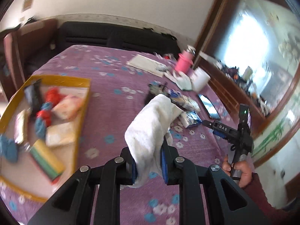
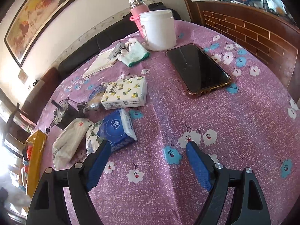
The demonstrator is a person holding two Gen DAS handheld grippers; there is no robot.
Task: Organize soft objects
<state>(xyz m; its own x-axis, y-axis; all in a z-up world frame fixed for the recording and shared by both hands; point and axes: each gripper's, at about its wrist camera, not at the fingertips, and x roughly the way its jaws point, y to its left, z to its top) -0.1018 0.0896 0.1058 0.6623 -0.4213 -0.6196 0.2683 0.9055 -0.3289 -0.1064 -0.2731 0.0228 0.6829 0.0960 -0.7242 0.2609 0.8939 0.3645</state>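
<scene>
My left gripper is shut on a white fluffy cloth, which stands up from between the pads above the purple flowered tablecloth. A yellow-rimmed box lies to the left, with red and blue yarn and tissue packs inside. My right gripper is open just above the cloth-covered table, nothing between its blue pads. Its left finger is beside a blue tissue pack. A lemon-print tissue pack and a beige pack lie close by.
A black phone, a white jar, a pink bottle and a pale glove lie further back. A small black device with wires sits at the left. A wooden headboard borders the right.
</scene>
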